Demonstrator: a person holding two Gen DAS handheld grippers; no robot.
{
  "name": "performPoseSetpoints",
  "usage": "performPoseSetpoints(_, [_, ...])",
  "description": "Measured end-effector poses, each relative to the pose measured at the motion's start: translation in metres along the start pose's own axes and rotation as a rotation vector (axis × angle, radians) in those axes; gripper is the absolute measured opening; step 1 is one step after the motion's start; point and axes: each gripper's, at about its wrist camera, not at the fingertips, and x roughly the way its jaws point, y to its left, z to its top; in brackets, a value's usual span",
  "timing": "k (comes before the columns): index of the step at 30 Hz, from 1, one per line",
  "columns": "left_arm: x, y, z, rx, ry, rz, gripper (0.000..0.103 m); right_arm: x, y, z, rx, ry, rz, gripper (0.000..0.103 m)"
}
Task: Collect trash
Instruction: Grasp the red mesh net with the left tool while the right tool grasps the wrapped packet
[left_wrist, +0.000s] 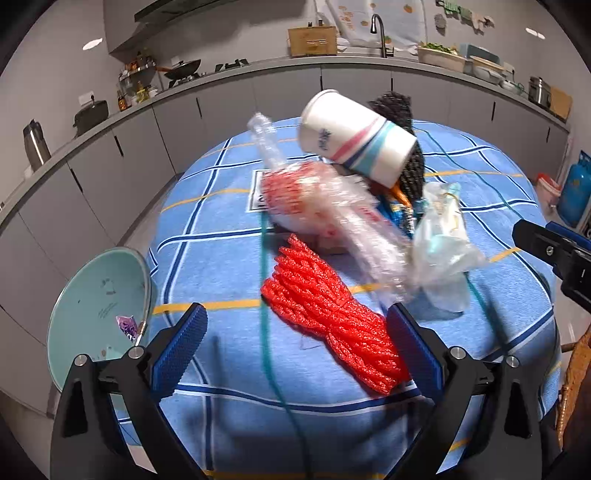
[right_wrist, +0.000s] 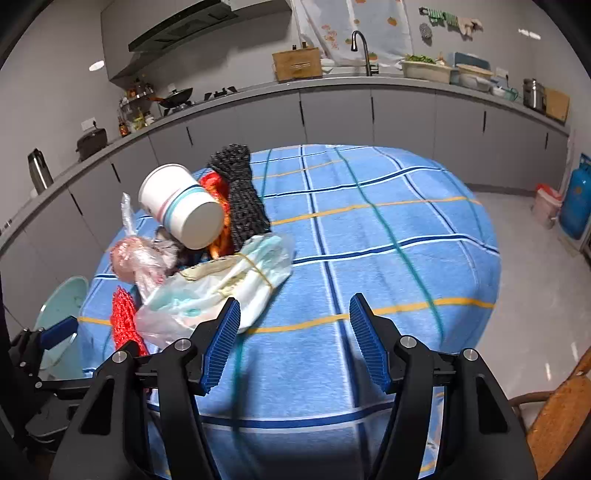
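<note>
A pile of trash lies on the blue checked tablecloth (left_wrist: 221, 258): a red foam net (left_wrist: 332, 314), a clear plastic bag with red print (left_wrist: 325, 206), a white paper cup (left_wrist: 354, 136) tipped on its side, a black net (left_wrist: 406, 140) and a pale crumpled bag (left_wrist: 443, 236). My left gripper (left_wrist: 295, 347) is open, its fingers on either side of the red net's near end. My right gripper (right_wrist: 293, 343) is open and empty, just right of the pale bag (right_wrist: 221, 288). The cup (right_wrist: 181, 206), black net (right_wrist: 240, 195) and red net (right_wrist: 125, 321) also show there.
A pale green bin (left_wrist: 96, 314) with a purple wrapper inside stands left of the table; it shows in the right wrist view (right_wrist: 66, 299) too. A wooden chair (right_wrist: 557, 413) is at the right. A kitchen counter (left_wrist: 221, 77) runs behind. A blue gas cylinder (right_wrist: 576, 195) stands far right.
</note>
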Motion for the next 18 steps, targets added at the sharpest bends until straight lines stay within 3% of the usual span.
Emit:
performPoseSetpoints(3, [0.001, 0.006, -0.001, 0.000, 0.010, -0.030, 0.070, -0.002, 0.009, 0.001, -0.006, -0.013, 0.019, 0.062])
performPoseSetpoints(7, [-0.003, -0.002, -0.002, 0.039, 0.007, -0.071, 0.026, -0.001, 0.025, 0.002, -0.014, -0.022, 0.050, 0.063])
performPoseSetpoints(8, [-0.004, -0.004, -0.002, 0.053, 0.003, -0.079, 0.021, 0.000, 0.031, 0.003, -0.018, -0.021, 0.059, 0.063])
performPoseSetpoints(11, [-0.006, 0.000, -0.003, 0.059, -0.004, -0.075, 0.013, 0.005, 0.042, 0.003, -0.019, -0.022, 0.067, 0.063])
performPoseSetpoints(18, [-0.023, 0.027, 0.004, 0.032, -0.073, -0.016, 0.011, 0.029, 0.062, 0.009, 0.004, 0.023, 0.071, 0.069])
